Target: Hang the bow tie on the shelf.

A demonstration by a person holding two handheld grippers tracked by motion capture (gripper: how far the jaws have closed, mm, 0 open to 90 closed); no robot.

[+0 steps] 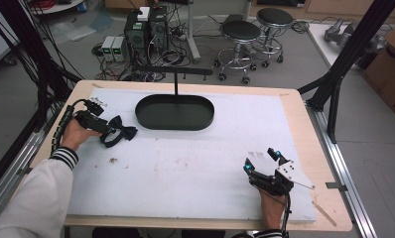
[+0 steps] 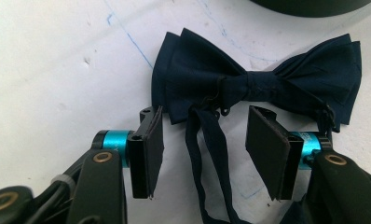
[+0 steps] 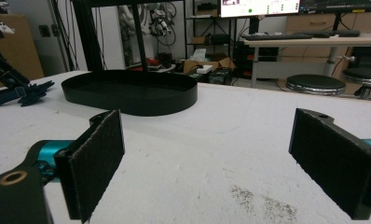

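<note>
A navy bow tie [image 2: 256, 81] lies flat on the white-covered worktop [image 1: 195, 168] at its left side, just short of the black oval tray [image 1: 174, 113] with an upright stand rising from its far rim. The left gripper [image 2: 204, 140] sits right at the tie, its jaws partly open, one on each side of the thin neck strap [image 2: 207, 154] that trails back from the knot; the pads do not yet press on anything. The tie looks light, soft and floppy: the wings would sag and the strap would dangle if it were lifted by one end. The firmest hold is probably the central knot [image 2: 249, 86], where the layers are bound together; the strap alone would be thin and slippery, and the small metal clasp beside the knot could snag. The right gripper [image 1: 262, 163] rests near the front right of the worktop, well apart from the tie, jaws wide and empty. Between the tie and the tray nothing stands in the way. Stools, computers and cables stand on the floor beyond.
</note>
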